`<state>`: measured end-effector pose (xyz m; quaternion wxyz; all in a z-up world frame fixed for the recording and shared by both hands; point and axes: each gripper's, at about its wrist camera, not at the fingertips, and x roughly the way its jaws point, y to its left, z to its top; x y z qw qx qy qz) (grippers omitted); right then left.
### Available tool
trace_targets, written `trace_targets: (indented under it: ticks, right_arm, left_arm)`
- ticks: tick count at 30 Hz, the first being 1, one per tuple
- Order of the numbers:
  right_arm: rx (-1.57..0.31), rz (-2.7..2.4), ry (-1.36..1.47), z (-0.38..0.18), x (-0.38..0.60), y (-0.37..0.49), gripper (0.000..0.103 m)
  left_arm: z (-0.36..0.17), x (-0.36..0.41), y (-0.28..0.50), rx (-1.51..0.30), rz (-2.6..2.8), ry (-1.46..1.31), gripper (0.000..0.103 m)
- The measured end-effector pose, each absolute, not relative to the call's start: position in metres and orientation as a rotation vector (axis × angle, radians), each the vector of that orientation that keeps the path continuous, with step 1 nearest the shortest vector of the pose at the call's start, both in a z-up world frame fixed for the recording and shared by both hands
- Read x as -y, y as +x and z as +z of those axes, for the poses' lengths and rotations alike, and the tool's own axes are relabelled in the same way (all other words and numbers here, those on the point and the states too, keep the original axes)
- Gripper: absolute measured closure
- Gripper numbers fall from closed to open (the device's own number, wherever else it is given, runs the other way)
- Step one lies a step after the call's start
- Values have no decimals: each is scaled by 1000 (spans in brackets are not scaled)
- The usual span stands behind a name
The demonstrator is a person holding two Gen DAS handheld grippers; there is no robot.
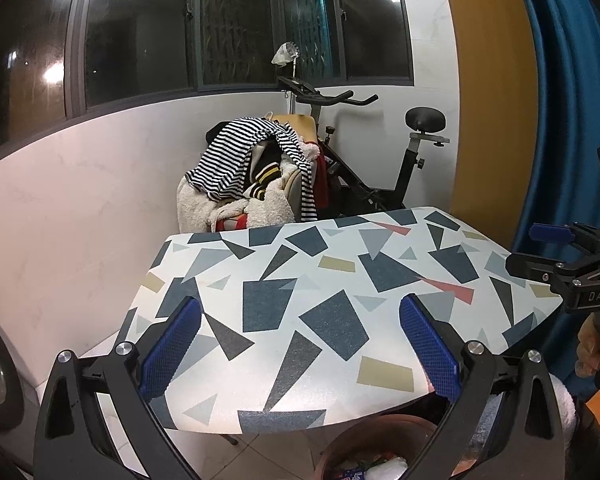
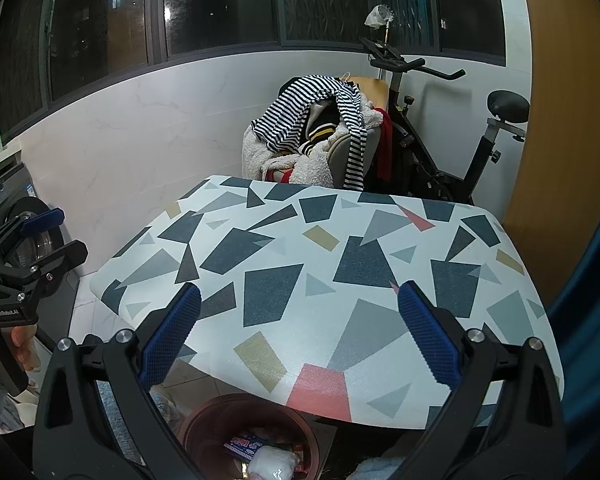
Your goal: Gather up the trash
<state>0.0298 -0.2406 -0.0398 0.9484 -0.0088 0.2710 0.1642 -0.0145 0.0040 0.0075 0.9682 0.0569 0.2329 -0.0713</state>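
Grippers, left gripper [image 1: 300, 344] and right gripper [image 2: 299, 338], hover with fingers spread and empty above the bare patterned bench [image 1: 340, 280]; scanning for leftover scraps near the bin [image 2: 252, 436] seems wise.

A home: exercise bike [image 1: 364, 152], clothes-heaped chair [image 1: 252, 176], washing machine [image 2: 32, 236].

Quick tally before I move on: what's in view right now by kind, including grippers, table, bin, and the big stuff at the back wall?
Grippers: 2, left gripper and right gripper, both open and empty
Tables: 1, patterned table
Trash bins: 1, brown bin with trash inside
Exercise bikes: 1, exercise bike
Clothes piles: 1, clothes pile
Washing machines: 1, washing machine
Total: 7
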Motion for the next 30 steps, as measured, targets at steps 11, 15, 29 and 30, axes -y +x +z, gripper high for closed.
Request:
trace_targets:
  ticks: [11, 15, 29, 30]
  right_arm:
    - [-551, 333, -17, -40, 241, 30, 6]
    - [-550, 333, -17, -40, 241, 30, 6]
    - [-550, 333, -17, -40, 241, 29, 6]
    - [-550, 334, -17, -40, 240, 29, 6]
  left_arm:
    - [7, -6, -16, -468, -142, 123, 6]
    - [7, -8, -18, -465, -140, 126, 6]
    - [8, -3, -20, -464, -144, 124, 6]
    - [8, -2, -21, -465, -144, 124, 6]
